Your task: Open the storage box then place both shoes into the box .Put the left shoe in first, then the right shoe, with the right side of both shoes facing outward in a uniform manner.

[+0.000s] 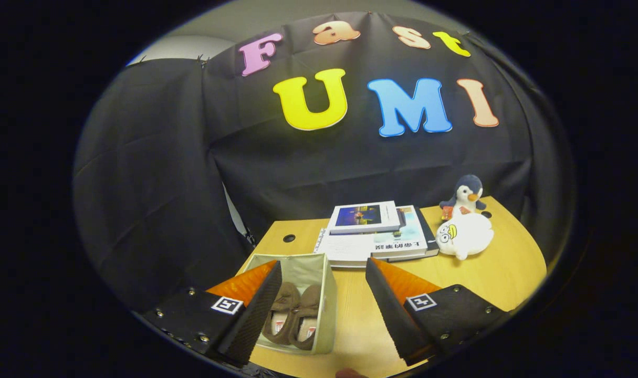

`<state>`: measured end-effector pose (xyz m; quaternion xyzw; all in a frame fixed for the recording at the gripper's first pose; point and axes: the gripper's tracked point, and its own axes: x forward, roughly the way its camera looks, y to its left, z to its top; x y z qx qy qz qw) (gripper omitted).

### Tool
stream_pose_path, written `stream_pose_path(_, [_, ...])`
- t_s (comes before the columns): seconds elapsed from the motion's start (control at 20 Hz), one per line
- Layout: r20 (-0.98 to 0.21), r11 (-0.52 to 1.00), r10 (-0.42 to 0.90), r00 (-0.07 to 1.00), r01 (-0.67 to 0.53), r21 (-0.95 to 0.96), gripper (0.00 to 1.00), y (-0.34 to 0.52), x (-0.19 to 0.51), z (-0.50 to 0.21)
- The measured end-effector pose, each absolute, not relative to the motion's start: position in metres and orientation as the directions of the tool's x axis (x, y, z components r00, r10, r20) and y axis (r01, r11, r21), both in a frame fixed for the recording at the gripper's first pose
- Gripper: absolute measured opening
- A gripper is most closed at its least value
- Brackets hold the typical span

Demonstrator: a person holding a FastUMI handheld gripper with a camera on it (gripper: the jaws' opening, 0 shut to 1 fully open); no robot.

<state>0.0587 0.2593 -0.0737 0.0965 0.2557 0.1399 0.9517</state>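
The beige fabric storage box stands open on the wooden table, below and between my fingers. Two brown shoes lie side by side inside it: one on the left and the other on the right, toes pointing away from me. My gripper is open and held above the table, with nothing between its fingers. The left finger overlaps the box's left wall. The right finger hangs over bare table to the right of the box.
A stack of books lies beyond the box. To their right sit a penguin plush and a white round plush. The wooden table has two cable holes near its far edge.
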Motion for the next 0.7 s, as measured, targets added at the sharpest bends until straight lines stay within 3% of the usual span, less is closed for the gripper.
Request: stream_pose_path(0.7, [-0.279,0.986,0.163,0.946,-0.144,0.089,0.97,0.095,0.032,0.0])
